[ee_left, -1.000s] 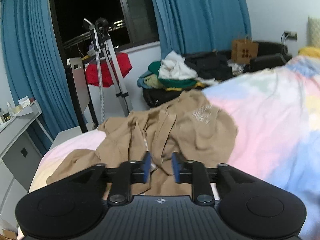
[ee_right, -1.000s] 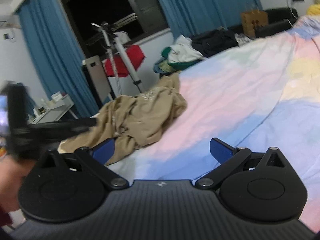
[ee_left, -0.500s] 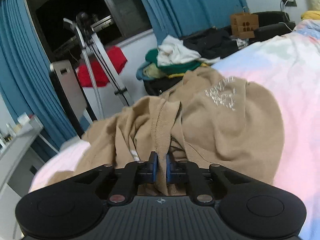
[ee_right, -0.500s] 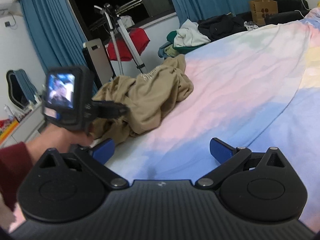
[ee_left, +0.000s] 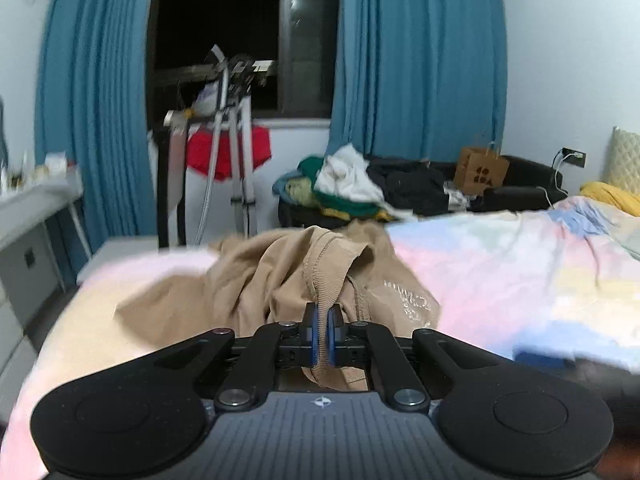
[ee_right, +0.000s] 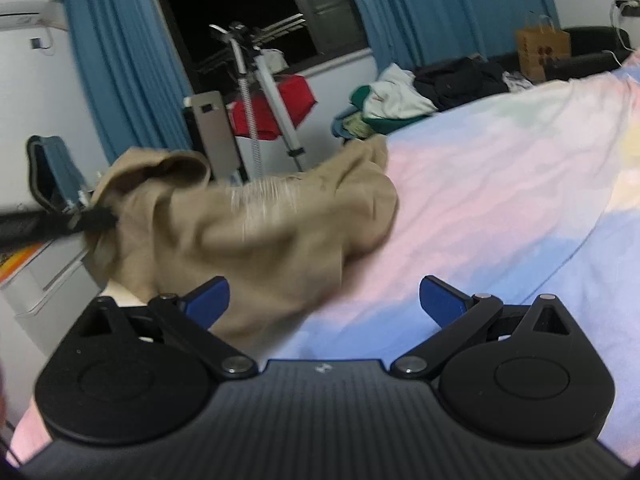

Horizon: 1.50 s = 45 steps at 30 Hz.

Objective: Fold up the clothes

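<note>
On the pastel bedsheet [ee_left: 500, 272], my left gripper [ee_left: 322, 334] pinches the tan shirt's [ee_left: 288, 276] ribbed collar. My right gripper [ee_right: 324, 300] gapes wide, holding nothing.

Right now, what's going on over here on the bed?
A person with a handheld gripper in each hand is starting to fold a tan sweatshirt lying crumpled on a pastel bedsheet. The left gripper is clamped shut on the garment's ribbed edge and is lifting that part off the bed. The right gripper is wide open, empty, just short of the fabric. Nothing is folded yet.
</note>
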Each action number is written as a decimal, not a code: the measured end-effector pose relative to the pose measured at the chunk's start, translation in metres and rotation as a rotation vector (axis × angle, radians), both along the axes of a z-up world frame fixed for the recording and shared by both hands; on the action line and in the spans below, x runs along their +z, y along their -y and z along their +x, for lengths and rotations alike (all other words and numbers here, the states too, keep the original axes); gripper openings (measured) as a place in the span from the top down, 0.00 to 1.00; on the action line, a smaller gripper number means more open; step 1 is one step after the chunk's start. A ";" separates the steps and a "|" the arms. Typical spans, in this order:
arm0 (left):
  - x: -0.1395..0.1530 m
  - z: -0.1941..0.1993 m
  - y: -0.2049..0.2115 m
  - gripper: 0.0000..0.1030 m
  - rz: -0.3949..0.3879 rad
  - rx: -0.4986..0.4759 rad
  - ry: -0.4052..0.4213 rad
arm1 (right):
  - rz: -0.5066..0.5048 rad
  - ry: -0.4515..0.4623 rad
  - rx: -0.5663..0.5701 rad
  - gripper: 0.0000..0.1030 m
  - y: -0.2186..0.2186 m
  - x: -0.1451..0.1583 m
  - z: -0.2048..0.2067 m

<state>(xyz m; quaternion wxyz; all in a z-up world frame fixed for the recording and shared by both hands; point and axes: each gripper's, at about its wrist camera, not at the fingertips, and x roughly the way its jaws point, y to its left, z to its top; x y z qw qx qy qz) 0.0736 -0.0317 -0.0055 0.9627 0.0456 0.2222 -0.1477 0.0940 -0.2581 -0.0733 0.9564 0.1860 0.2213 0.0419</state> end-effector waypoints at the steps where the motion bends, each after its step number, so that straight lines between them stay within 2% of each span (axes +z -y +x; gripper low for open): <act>1: -0.007 -0.009 -0.008 0.96 0.014 0.008 -0.027 | 0.000 -0.010 0.016 0.00 -0.004 0.001 -0.003; 6: -0.045 -0.010 -0.041 0.95 0.123 0.071 -0.176 | 0.000 -0.061 0.094 0.00 -0.025 0.005 -0.018; 8: -0.050 -0.010 -0.049 0.92 0.144 0.087 -0.194 | 0.000 -0.082 0.126 0.00 -0.033 0.006 -0.024; 10: -0.048 -0.013 -0.054 0.87 0.140 0.085 -0.207 | -0.055 -0.091 0.135 0.00 -0.045 0.006 -0.026; 11: -0.045 -0.016 -0.057 0.79 0.127 0.090 -0.194 | -0.071 -0.096 0.131 0.00 -0.048 0.005 -0.025; 12: -0.042 -0.019 -0.057 0.66 0.122 0.091 -0.174 | -0.085 -0.101 0.126 0.00 -0.049 0.004 -0.024; 15: -0.033 -0.026 -0.054 0.53 0.151 0.087 -0.090 | -0.126 -0.119 0.110 0.00 -0.054 0.003 -0.021; 17: -0.027 -0.029 -0.043 0.46 0.172 0.061 -0.038 | -0.119 -0.123 0.101 0.00 -0.053 0.001 -0.021; 19: -0.026 -0.029 -0.030 0.43 0.228 0.024 0.014 | -0.109 -0.127 0.091 0.00 -0.051 -0.001 -0.021; 23: -0.041 -0.008 0.003 0.43 0.383 -0.002 0.055 | -0.099 -0.149 0.088 0.00 -0.049 -0.007 -0.018; 25: -0.052 0.008 0.014 0.42 0.467 0.035 0.085 | -0.097 -0.163 0.097 0.00 -0.050 -0.012 -0.016; 27: -0.060 0.023 0.015 0.43 0.505 0.106 0.111 | -0.099 -0.177 0.106 0.00 -0.051 -0.016 -0.014; 29: -0.059 0.032 0.006 0.44 0.482 0.188 0.116 | -0.109 -0.179 0.114 0.00 -0.054 -0.019 -0.013; 31: -0.048 0.035 -0.013 0.44 0.392 0.280 0.112 | -0.123 -0.168 0.117 0.00 -0.058 -0.021 -0.011; 34: -0.021 0.030 -0.045 0.44 0.195 0.413 0.102 | -0.184 -0.153 0.087 0.00 -0.068 -0.023 -0.001; 36: -0.006 0.020 -0.067 0.44 0.076 0.465 0.094 | -0.223 -0.149 0.083 0.00 -0.075 -0.026 0.007; 39: 0.004 0.007 -0.086 0.44 0.007 0.511 0.088 | -0.242 -0.156 0.043 0.00 -0.075 -0.031 0.015; 42: 0.009 -0.001 -0.102 0.44 -0.053 0.531 0.045 | -0.239 -0.170 -0.019 0.00 -0.071 -0.036 0.020; 45: 0.010 -0.005 -0.115 0.44 -0.107 0.528 -0.001 | -0.184 -0.144 -0.034 0.00 -0.062 -0.030 0.014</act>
